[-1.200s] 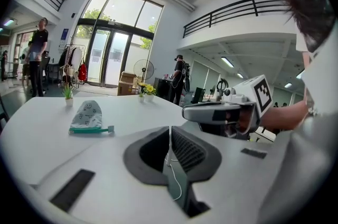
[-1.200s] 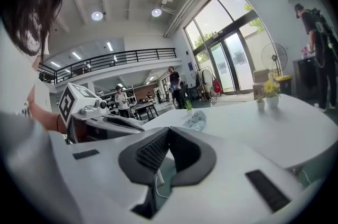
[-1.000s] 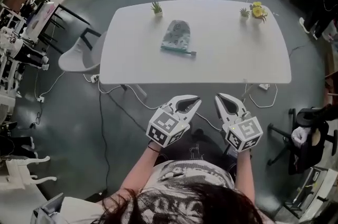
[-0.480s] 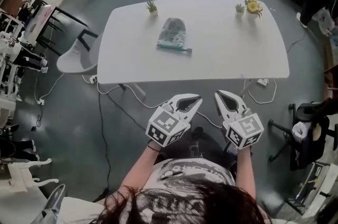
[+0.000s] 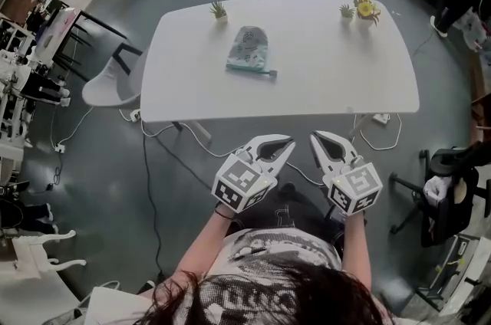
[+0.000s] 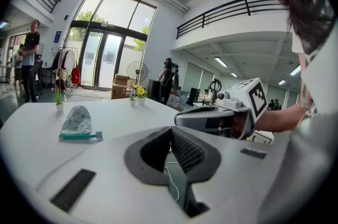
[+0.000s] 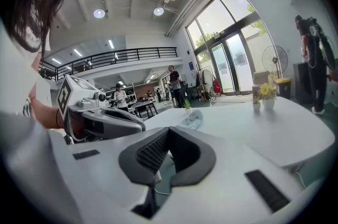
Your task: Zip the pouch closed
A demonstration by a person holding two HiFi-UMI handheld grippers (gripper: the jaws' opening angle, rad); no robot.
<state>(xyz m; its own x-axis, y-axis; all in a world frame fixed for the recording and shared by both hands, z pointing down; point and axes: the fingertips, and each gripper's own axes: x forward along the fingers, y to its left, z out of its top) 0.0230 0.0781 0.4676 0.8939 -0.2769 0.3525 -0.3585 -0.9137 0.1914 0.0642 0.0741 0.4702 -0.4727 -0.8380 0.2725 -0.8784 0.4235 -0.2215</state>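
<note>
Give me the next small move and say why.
Probably reach the left gripper and right gripper forward over the table toward the pouch, opening the jaws on the way. Both are shut on nothing and sit short of the table's near edge, while the pouch lies untouched toward the far side, its teal zipper edge facing the person.

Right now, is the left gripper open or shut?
Shut: the left gripper has its jaws pressed together, with nothing between them.
</note>
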